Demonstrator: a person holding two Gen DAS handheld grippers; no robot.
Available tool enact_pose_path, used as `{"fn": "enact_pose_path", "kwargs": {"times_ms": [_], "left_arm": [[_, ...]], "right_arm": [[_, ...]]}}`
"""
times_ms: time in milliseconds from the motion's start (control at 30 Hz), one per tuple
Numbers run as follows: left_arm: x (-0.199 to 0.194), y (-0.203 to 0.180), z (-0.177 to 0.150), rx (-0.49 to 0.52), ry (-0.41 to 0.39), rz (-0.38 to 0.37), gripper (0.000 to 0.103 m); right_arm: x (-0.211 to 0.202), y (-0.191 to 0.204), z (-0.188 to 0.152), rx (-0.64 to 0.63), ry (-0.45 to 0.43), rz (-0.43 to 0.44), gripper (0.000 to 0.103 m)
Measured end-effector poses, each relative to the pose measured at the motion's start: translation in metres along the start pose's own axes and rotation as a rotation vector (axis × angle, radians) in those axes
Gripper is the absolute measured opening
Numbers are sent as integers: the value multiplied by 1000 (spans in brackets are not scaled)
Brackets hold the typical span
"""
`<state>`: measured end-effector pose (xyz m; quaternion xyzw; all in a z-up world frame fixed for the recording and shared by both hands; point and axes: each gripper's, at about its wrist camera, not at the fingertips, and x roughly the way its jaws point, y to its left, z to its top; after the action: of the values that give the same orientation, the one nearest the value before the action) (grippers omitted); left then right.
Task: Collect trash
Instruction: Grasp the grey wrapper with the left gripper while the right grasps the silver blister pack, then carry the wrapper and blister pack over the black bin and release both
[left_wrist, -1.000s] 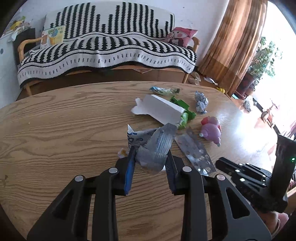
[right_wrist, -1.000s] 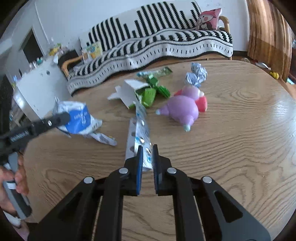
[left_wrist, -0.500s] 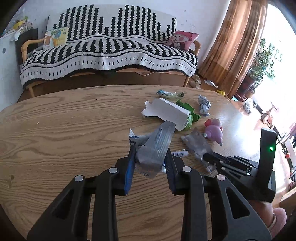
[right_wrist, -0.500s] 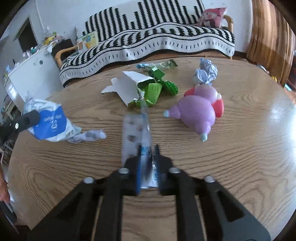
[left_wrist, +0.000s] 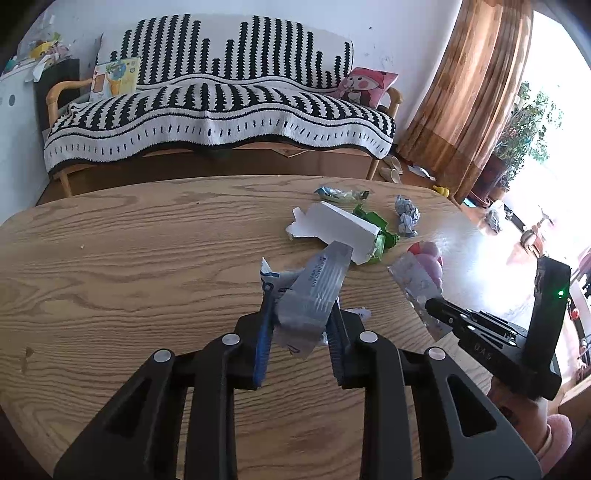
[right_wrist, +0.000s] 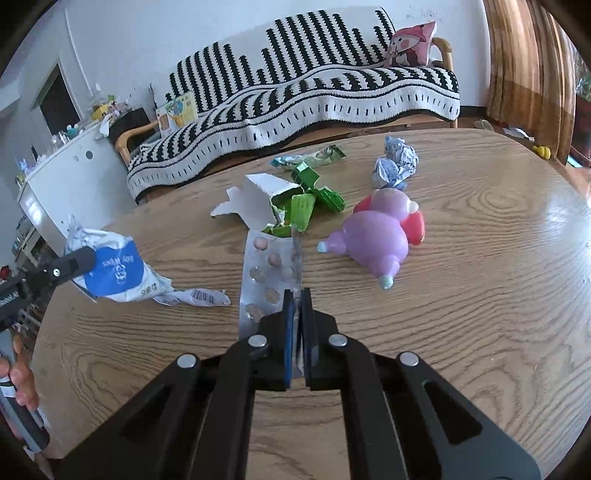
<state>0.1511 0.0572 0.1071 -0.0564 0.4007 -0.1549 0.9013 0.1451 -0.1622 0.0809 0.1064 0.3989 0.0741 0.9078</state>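
Nearest, the left gripper (left_wrist: 301, 317) is closing on a crumpled wet-wipe pack (left_wrist: 314, 295) held just above the oval wood-grain counter (left_wrist: 129, 258), while the right gripper (right_wrist: 297, 310) is clamped on a silver blister strip (right_wrist: 267, 273) beside it. Beyond the strip lie a torn white box (right_wrist: 258, 203) with green wrappers (right_wrist: 314, 195), a purple toy (right_wrist: 373, 240) and a foil ball (right_wrist: 395, 166). Past the counter's far edge stands a sofa (left_wrist: 221, 110) under a black-and-white throw, with brown curtains (left_wrist: 472, 92) to its right.
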Motion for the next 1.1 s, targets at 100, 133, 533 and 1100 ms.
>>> {"fn": "enact_pose_path", "kwargs": {"times_ms": [100,133,533,1100], "left_arm": [[0,1,1,-3,-4,4,26],[1,1,2,-2,-7,7,26],[-29,5,10,-32,-116,40,26],[-33,-115,-40,90,-15,-123,26]], "right_arm": [[-2,2,0,-3,-6,4,5],[-3,2,0,-3,-6,8,5],[-17,-1,1,13,-43,25,5],[-136,-52,-32,108,-165,53,5]]}}
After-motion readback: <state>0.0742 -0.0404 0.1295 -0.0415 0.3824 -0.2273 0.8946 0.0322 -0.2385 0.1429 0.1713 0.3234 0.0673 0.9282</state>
